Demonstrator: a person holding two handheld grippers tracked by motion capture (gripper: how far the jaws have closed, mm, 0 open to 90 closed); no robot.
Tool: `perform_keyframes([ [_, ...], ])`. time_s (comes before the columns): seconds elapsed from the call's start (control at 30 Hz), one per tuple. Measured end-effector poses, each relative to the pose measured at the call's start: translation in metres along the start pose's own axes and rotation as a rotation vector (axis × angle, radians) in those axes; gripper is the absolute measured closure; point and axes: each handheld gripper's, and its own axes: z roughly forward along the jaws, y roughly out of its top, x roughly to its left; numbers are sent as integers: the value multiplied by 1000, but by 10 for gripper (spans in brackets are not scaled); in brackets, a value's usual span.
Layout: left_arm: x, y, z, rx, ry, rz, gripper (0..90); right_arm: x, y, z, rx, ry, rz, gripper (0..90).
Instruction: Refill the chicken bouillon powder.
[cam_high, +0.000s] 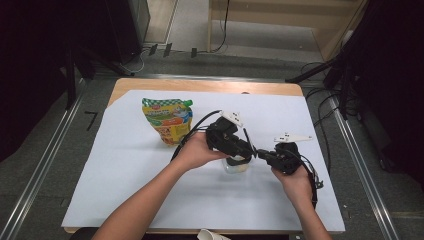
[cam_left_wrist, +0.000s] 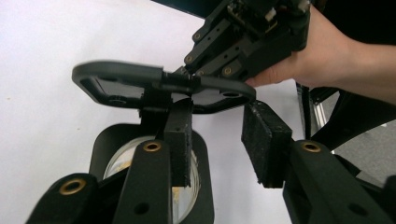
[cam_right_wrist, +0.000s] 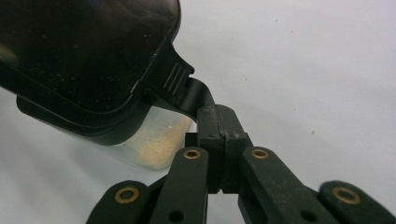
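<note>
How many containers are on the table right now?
2: a green and yellow pouch standing on the white sheet's far left, and a clear jar with a black flip lid, between the two tongs near the middle.

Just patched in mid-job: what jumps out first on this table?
At the middle of the white sheet, both grippers meet over a small clear jar with pale powder in it. The right gripper is shut on the tab of the jar's open black flip lid, while the left gripper hovers over the jar's mouth. Behind, to the left, a bright yellow-green pouch stands out.
</note>
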Motion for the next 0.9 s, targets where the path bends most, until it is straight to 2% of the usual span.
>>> perform_keyframes([
  [0.2, 2, 7, 7, 6, -29, -23, 705, 1, 0, 0, 1, -2, -2, 900],
  [0.27, 3, 9, 11, 10, -33, -19, 712, 2, 0, 0, 3, -2, -1, 900],
  [0.47, 5, 9, 13, 13, -47, -36, 722, 1, -1, -1, 6, 11, 5, 900],
  [0.63, 6, 5, 2, 11, -44, -55, 690, 3, -3, -7, -4, 31, -1, 900],
  [0.73, 6, 1, -7, -2, -35, -60, 640, 8, -6, -13, -6, 42, -6, 900],
  [0.9, 6, -10, -24, -10, -11, -69, 613, 21, -12, -25, -5, 73, -28, 884],
])
